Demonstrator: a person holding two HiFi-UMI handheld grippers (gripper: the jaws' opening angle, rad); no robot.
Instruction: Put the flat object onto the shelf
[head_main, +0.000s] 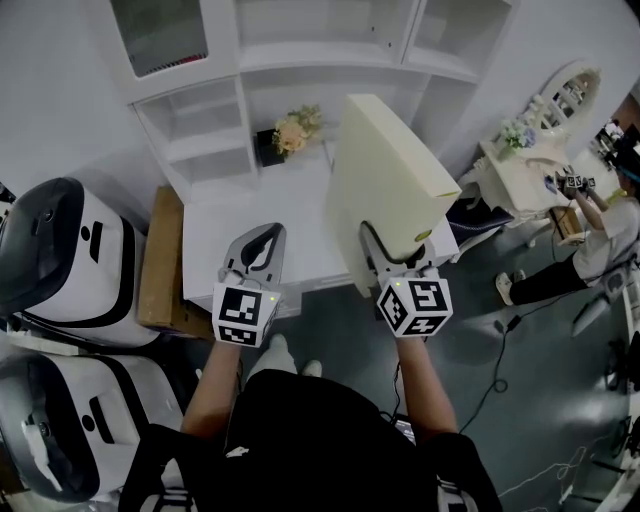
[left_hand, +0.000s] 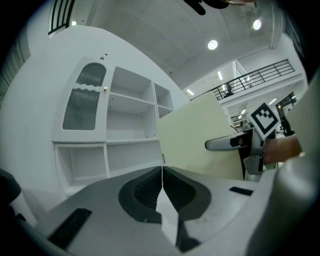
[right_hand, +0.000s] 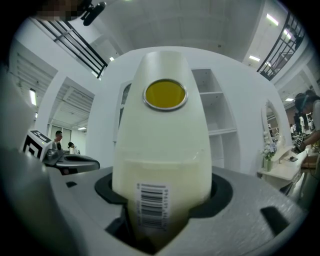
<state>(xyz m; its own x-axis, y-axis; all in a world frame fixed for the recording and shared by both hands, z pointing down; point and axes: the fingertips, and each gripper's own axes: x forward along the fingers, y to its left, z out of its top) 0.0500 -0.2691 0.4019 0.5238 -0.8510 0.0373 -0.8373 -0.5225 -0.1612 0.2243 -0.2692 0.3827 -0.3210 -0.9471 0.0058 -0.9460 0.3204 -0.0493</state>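
Pale cream flat rectangular foam slab (head_main: 385, 175) stands upright on edge, its lower end pinched between the jaws of the right gripper (head_main: 393, 250), which points level toward the white shelf unit (head_main: 320, 62) at 12 o'clock. The left gripper (head_main: 258, 240), at its 9 o'clock, points the same way, jaws pressed together on nothing; both forearms reach forward

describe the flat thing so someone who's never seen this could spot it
In front of the white shelf unit stands a white table; over its right end the right gripper holds a slab on edge. Unlike all that white, it is pale cream, thick and flat, with a barcode label on its narrow edge.
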